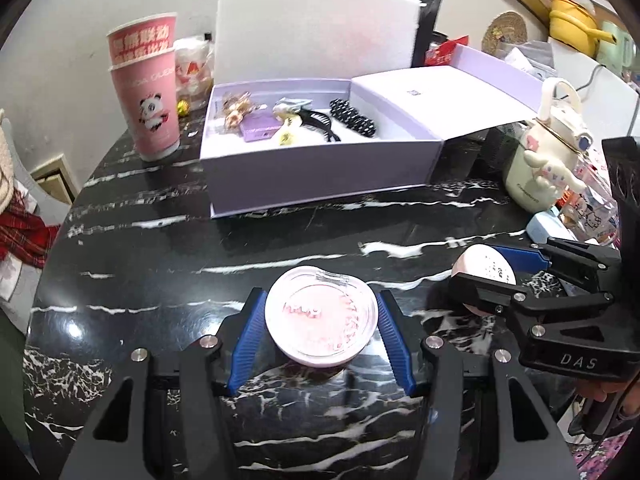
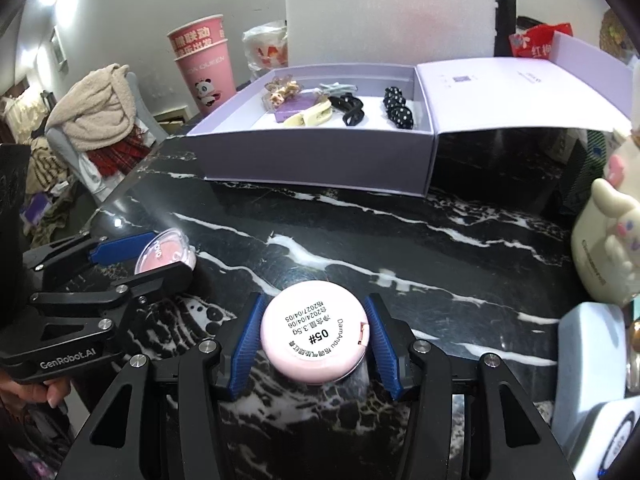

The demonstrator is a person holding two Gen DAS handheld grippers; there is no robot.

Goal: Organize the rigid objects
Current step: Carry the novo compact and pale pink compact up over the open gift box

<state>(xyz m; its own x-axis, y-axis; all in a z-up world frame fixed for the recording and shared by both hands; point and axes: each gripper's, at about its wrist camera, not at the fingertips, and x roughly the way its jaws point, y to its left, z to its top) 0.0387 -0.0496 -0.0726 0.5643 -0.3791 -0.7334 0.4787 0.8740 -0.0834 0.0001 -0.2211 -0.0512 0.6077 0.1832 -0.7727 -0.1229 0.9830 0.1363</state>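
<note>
Two claws sit side by side near the desk (image 1: 160, 248) front edge, well short of the open lilac box (image 1: 320, 176), bare black marble between. Left claw (image 1: 320, 320) is clamped on a clear-lidded pink compact (image 1: 320, 316); right claw (image 2: 314, 330) is clamped on a pink round compact (image 2: 314, 330) labelled "05#", "DaimAnpu", "3.5g". Hair clips (image 2: 352, 108) lie inside the box; claw bodies read "DAS" and "GenRobot.AI".

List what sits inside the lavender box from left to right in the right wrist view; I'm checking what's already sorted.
Gold bow clip → purple case → cream claw clip → black hair clip → black studded clip, all within the lavender box.
</note>
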